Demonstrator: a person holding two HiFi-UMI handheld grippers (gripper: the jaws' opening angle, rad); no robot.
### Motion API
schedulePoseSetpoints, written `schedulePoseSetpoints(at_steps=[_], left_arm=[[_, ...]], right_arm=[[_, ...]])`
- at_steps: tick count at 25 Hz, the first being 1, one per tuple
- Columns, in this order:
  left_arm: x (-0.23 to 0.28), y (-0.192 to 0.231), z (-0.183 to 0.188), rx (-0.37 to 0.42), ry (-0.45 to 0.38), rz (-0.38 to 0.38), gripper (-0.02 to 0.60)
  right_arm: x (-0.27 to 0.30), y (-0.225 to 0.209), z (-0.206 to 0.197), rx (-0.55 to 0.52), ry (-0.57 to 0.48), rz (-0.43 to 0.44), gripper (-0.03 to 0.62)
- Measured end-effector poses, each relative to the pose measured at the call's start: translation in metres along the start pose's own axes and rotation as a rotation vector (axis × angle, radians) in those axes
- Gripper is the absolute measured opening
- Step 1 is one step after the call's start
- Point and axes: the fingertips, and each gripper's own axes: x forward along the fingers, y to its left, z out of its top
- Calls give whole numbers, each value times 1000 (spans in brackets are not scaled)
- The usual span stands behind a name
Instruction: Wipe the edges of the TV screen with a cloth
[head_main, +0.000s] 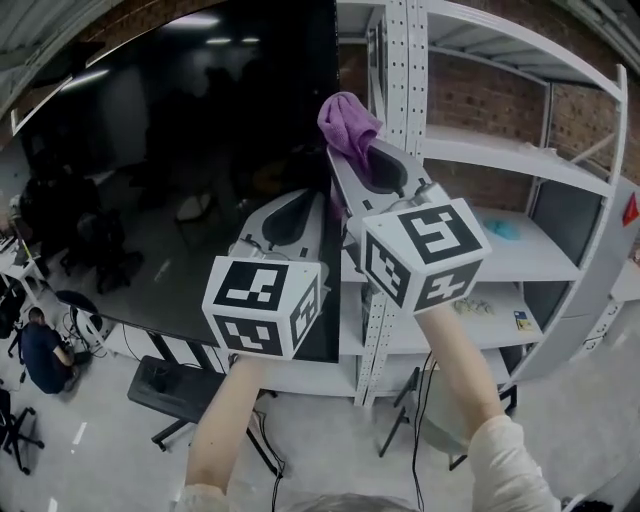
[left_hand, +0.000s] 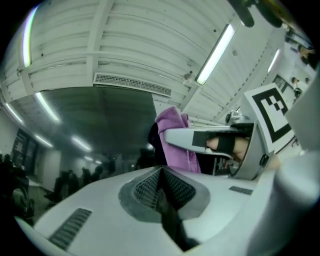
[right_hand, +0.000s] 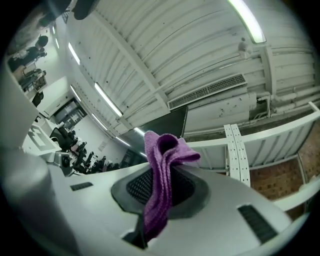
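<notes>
White shelving (head_main: 520, 150) stands against a brick wall (head_main: 480, 95), with a teal item (head_main: 503, 228) on one shelf. A person (head_main: 40, 350) is at lower left. A tube light (left_hand: 216, 54) hangs overhead.

TV (head_main: 170, 150) left, shelf (head_main: 520, 150) right, just beside its edge. Cloth (head_main: 348, 125) in right tool (head_main: 352, 150) at that edge. Left tool (head_main: 290, 205) lower-left, before the TV.
</notes>
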Motion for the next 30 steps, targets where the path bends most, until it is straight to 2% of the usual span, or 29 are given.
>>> schedulePoseSetpoints(at_steps=[5,11,17,21,26,30], left_arm=[[11,14,46,32,-63,2,15],[20,31,87,65,-111,17,15],[30,51,140,57,-168,26,15],[39,63,163,86,-173,56,15],[45,70,179,84,-182,59,15],[47,76,182,90,-191,81,15]], right_arm=[[21,-13,40,-46,-38,6,54],[44,-23,81,-165,-58,5,54],[64,-38,117,-278,-68,-20,54],[76,-42,137,-359,-84,-26,54],[89,-51,159,-543,-23,-14,54],[99,-49,168,-777,133,86,54]])
